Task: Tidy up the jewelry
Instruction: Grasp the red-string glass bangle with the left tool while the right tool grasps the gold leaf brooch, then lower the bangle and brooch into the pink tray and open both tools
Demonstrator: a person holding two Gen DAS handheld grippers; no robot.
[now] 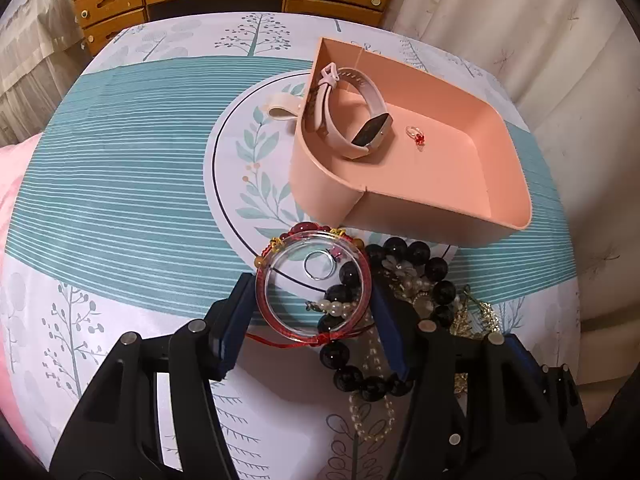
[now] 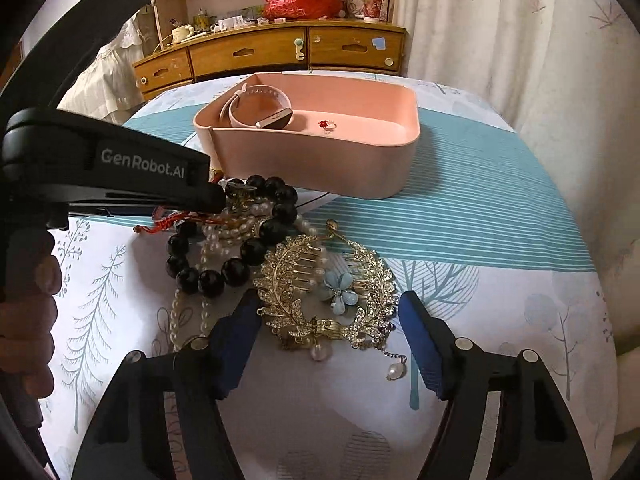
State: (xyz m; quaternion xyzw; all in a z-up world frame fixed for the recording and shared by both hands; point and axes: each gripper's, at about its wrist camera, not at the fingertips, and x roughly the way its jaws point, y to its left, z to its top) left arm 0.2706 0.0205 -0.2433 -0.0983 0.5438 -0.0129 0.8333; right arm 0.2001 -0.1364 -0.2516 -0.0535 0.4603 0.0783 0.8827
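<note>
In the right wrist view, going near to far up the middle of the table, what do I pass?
Right gripper → gold leaf hair comb with its blue flower → black bead bracelet → pink tray → red-stone ring inside it → wooden drawers.

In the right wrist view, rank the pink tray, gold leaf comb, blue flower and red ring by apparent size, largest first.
1. Pink tray
2. Gold leaf comb, though it lies nearer the camera
3. Blue flower
4. Red ring, which looks smaller for lying far back in the tray
</note>
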